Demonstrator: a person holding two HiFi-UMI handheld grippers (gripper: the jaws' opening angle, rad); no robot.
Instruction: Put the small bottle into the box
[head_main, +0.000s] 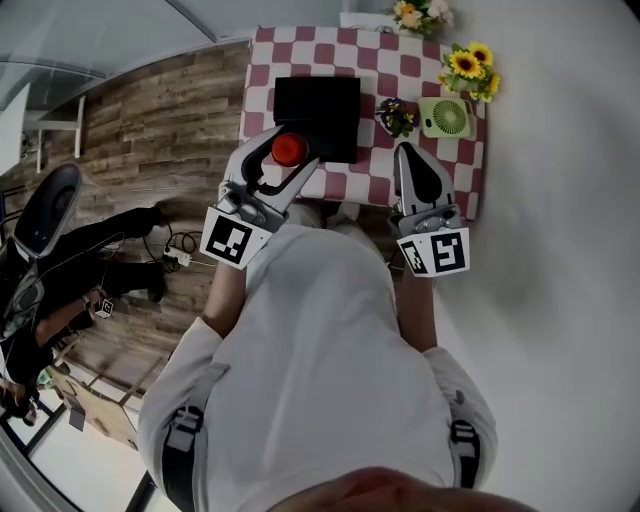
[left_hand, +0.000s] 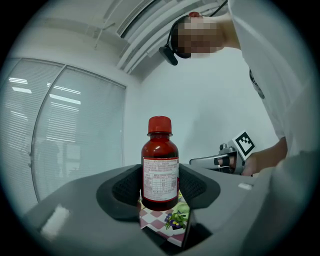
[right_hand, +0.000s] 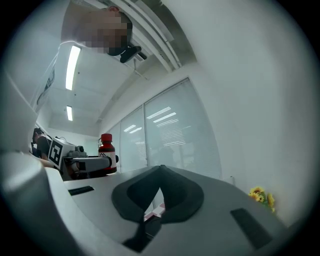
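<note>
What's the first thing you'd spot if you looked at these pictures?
The small bottle, dark red with a bright red cap, stands upright, clamped between the jaws of the left gripper. In the head view it shows by the front left corner of the black box. The box sits on a red-and-white checked table, with yellow sunflowers at its far right corner.

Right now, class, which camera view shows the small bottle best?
The left gripper view: the small bottle fills the centre, upright between the jaws, label and red cap visible. The head view shows only its red cap from above; the right gripper view shows the bottle small.
</note>
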